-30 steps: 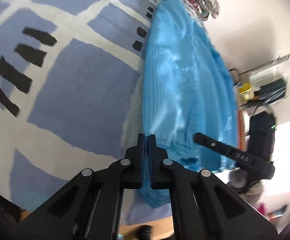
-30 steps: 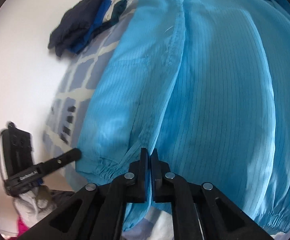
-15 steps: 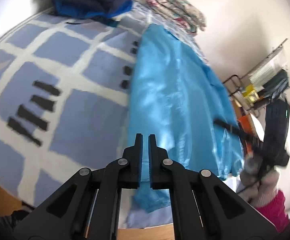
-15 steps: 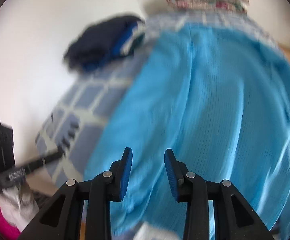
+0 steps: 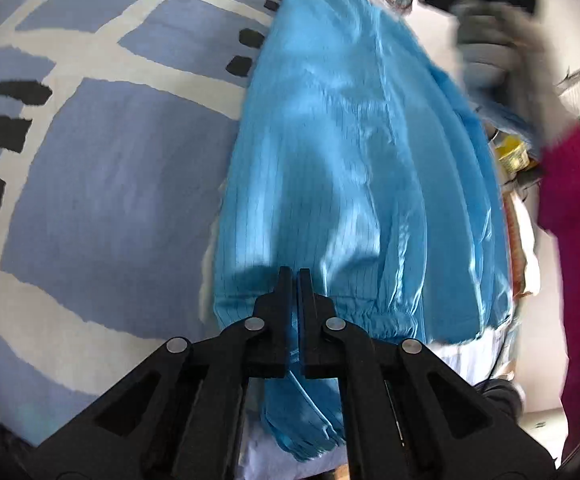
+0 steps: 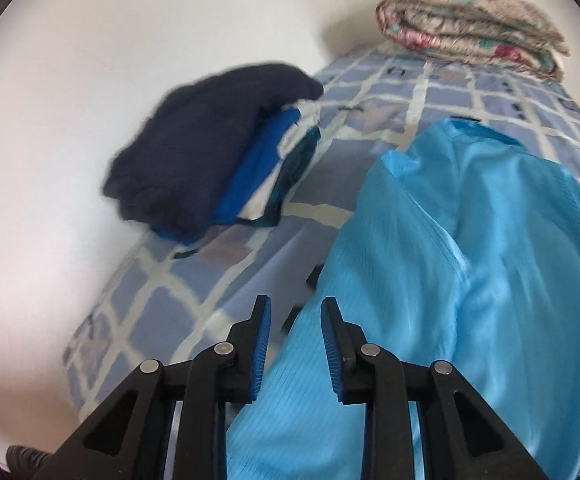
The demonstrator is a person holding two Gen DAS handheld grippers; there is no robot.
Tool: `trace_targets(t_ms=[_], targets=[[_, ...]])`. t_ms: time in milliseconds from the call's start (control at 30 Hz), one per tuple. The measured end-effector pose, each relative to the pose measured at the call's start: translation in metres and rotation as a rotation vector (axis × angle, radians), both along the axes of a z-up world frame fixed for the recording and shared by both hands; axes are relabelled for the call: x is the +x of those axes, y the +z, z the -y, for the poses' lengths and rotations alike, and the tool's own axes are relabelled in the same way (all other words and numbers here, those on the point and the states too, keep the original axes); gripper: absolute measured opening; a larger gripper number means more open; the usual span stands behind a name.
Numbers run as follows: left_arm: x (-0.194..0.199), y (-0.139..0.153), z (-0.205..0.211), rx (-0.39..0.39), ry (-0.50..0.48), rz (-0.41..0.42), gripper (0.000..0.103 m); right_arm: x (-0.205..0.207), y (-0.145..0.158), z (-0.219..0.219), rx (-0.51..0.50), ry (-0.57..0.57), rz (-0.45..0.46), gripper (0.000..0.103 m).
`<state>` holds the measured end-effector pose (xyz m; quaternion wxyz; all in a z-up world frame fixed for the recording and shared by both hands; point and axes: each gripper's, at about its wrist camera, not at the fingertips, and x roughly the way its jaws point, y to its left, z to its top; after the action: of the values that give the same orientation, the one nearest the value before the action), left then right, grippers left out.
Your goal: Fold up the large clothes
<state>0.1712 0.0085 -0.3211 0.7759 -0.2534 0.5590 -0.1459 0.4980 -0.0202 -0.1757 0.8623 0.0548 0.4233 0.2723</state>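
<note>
A large bright blue garment (image 5: 354, 168) lies lengthwise on a bed with a blue and white checked cover (image 5: 102, 168). It also shows in the right wrist view (image 6: 470, 280). My left gripper (image 5: 295, 276) is shut, with blue cloth at its elastic hem between the fingers and hanging below them. My right gripper (image 6: 295, 312) is open and empty, raised above the garment's near left edge. A gloved hand with the other gripper (image 5: 502, 40) is blurred at the top right of the left wrist view.
A stack of folded dark navy and blue clothes (image 6: 218, 152) lies by the white wall at the left. A folded floral quilt (image 6: 470, 32) lies at the bed's far end. A cluttered rack (image 5: 510, 152) stands off the bed's right side.
My right gripper has opened, let go of the blue cloth and lifted up and back. My left gripper slackened half a second ago and is shut on the hem again.
</note>
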Motion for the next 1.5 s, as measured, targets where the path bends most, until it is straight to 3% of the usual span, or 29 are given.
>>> trace_targets(t_ms=[133,200,367,500,633,800,1000,1133,1300,1500], targets=[[0.001,-0.006,-0.008,-0.057,0.006,-0.015,0.001,0.060,-0.038,-0.017,-0.106,-0.003,-0.015,0.022],[0.001,-0.011,-0.013,-0.097,0.020,-0.025,0.001,0.094,-0.056,-0.011,-0.120,-0.074,-0.034,0.022],[0.002,-0.014,-0.014,-0.109,0.011,-0.014,0.002,0.148,-0.085,-0.001,-0.174,-0.190,-0.038,0.017],[0.000,-0.008,-0.004,-0.039,-0.014,0.020,0.002,0.159,-0.085,-0.004,-0.172,-0.217,0.016,0.017],[0.004,-0.005,0.000,-0.032,-0.011,0.024,0.002,0.154,-0.073,-0.001,-0.154,-0.256,0.014,0.019],[0.003,0.001,0.012,0.062,-0.043,0.075,0.002,0.112,-0.021,0.029,0.000,-0.259,0.050,0.021],[-0.006,0.011,0.016,0.104,-0.041,0.083,0.002,0.023,0.062,0.076,0.032,-0.243,0.121,0.027],[-0.020,0.042,0.007,0.094,-0.014,0.166,0.002,-0.054,0.104,0.113,0.026,-0.248,0.146,0.028],[-0.035,0.089,0.013,0.084,-0.015,0.289,0.002,-0.158,0.121,0.182,-0.017,-0.296,0.164,0.033],[-0.059,0.123,0.027,0.056,-0.052,0.334,0.002,-0.257,0.104,0.271,-0.064,-0.431,0.143,0.043]])
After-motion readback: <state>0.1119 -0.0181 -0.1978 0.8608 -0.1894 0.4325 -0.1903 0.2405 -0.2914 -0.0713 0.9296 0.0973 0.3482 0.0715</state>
